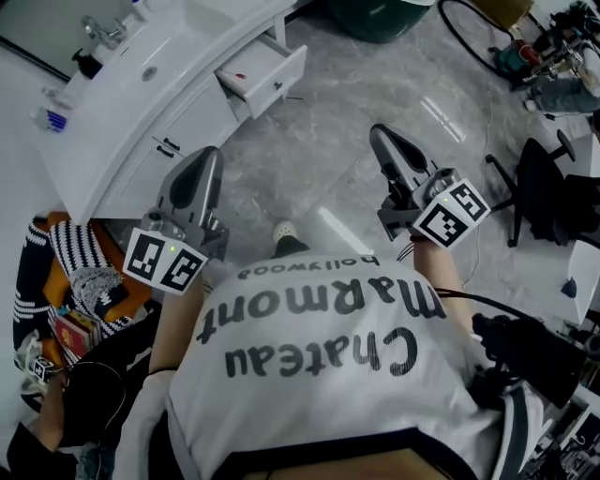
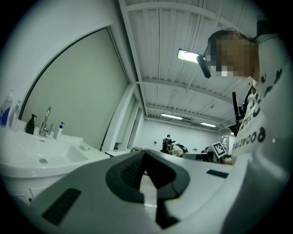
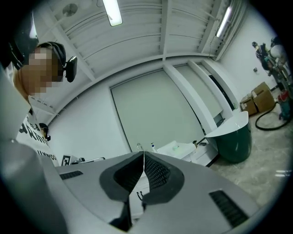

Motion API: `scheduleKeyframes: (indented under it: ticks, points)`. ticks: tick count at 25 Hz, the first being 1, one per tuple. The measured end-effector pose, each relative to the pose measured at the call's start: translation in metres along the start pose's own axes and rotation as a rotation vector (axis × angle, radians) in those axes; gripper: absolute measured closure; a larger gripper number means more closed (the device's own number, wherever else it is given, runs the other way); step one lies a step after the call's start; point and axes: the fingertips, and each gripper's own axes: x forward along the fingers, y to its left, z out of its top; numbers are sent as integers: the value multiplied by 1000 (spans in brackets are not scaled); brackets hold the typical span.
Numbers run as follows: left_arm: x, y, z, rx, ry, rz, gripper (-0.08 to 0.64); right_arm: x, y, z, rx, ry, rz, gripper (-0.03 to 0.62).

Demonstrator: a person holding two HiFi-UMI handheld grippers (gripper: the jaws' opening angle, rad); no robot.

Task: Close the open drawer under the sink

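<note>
Misalignment worries us: with left gripper (image 1: pixel 208 157) and right gripper (image 1: pixel 382 136) jaws together and empty, an off-centre shove could jam the open drawer (image 1: pixel 272 77).

Grey marbled floor (image 1: pixel 356 141) thru centre of head view, black chair (image 1: pixel 544 202) at right edge, white ribbed ceiling (image 2: pixel 165 41) w/ lit strip lamp (image 3: pixel 112 11) atop gripper views, big grey wall panel (image 3: pixel 151 109) mid-frame, dark green tub (image 3: pixel 236 141) & cardboard boxes (image 3: pixel 257 98) at right of right gripper view.

The white drawer (image 1: pixel 265 77) stands pulled open from the cabinet (image 1: pixel 178 131) under the sink (image 1: pixel 131 86).
</note>
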Motion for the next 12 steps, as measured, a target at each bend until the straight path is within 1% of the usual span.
scheduleKeyframes:
  ticks: [2,5,12]
  points:
    - [12,17,0,29,15,-23,552,22,-12,-2,9,-3,-20,580]
    - [18,21,1,69,33,-37,552,31,-19,-2,26,-13,-36,580]
    - [21,24,-2,73,49,-10,552,32,-17,0,20,-30,-17,580]
